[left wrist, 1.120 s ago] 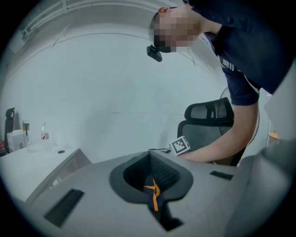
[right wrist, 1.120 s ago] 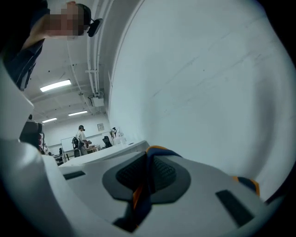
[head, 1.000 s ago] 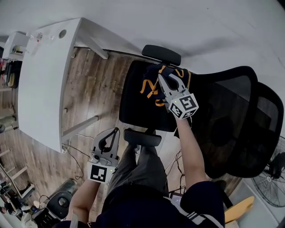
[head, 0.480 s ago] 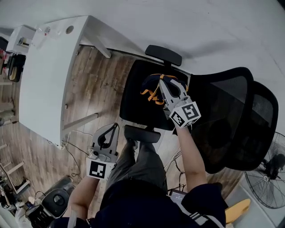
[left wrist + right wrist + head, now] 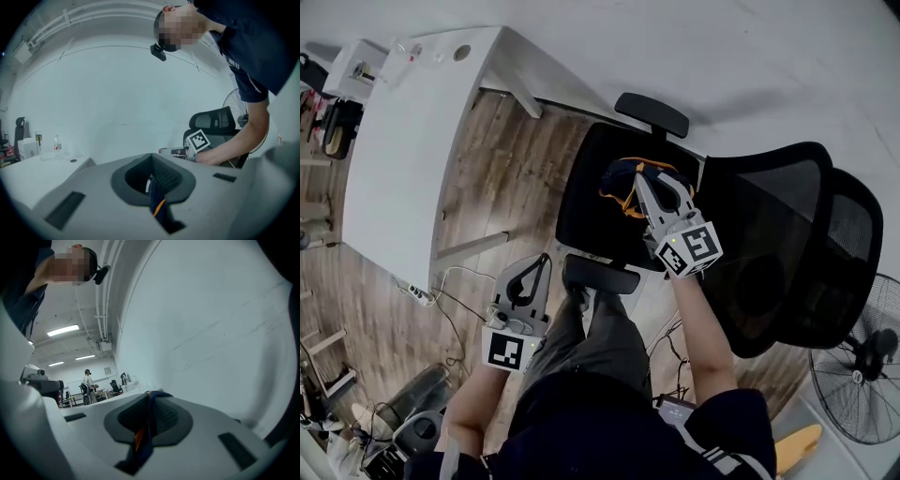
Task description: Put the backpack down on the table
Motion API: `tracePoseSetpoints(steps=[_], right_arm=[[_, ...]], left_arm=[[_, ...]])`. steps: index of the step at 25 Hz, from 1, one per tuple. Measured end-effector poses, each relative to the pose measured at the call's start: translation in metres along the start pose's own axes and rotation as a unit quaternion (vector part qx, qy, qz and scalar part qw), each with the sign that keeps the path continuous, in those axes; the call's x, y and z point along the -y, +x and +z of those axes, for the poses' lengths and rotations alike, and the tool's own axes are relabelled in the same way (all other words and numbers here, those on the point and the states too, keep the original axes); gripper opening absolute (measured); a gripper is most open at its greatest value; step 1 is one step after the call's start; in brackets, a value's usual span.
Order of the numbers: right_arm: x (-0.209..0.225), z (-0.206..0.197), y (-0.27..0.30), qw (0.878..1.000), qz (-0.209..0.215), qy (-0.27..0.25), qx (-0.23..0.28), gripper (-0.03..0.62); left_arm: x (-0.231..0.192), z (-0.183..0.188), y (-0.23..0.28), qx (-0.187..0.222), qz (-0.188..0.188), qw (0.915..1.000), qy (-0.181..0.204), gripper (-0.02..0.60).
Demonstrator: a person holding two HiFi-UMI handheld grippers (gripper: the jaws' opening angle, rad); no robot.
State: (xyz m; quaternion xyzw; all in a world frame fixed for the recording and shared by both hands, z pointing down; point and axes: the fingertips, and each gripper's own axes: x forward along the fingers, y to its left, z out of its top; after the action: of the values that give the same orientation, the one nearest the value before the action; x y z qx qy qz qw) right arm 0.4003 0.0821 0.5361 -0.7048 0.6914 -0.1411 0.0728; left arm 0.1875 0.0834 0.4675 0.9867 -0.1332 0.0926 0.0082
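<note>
Lifting noted: backpack (image 5: 617,180) raised further off chair seat (image 5: 581,220) than a second ago.
Its strap is pinched in right gripper (image 5: 637,183) jaws; left gripper (image 5: 542,267) jaws are pressed together at 7 o'clock; table (image 5: 403,159) at 9 o'clock not yet reached.

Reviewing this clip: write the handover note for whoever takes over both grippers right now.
Right gripper: shut on the backpack, over the chair seat. From above I cannot tell whether it clears the seat.
Left gripper: jaws together, low beside the person's leg, away from the backpack. A dark blue and orange strip shows in the slit, and I cannot tell what it is.
Table: white, left of the chair.
Done: backpack gripped.
Left: carry it to the table, set it down, release.
</note>
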Motion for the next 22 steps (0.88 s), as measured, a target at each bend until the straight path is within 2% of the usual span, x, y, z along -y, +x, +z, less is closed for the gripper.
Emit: tracePoseSetpoints(steps=[6, 14, 22], right_arm=[[-0.024, 0.028, -0.003, 1.000, 0.012, 0.001, 0.016, 0.025], [-0.076, 0.081, -0.011, 0.998, 0.057, -0.010, 0.023, 0.023], [-0.135, 0.144, -0.009, 0.989, 0.142, -0.014, 0.044, 0.023]], left_arm=[[-0.003, 0.007, -0.020, 0.006, 0.016, 0.9998, -0.004, 0.003], [-0.009, 0.030, -0.053, 0.017, 0.051, 0.9985, -0.008, 0.003], [-0.013, 0.053, -0.098, 0.035, 0.126, 0.9914, -0.007, 0.003]])
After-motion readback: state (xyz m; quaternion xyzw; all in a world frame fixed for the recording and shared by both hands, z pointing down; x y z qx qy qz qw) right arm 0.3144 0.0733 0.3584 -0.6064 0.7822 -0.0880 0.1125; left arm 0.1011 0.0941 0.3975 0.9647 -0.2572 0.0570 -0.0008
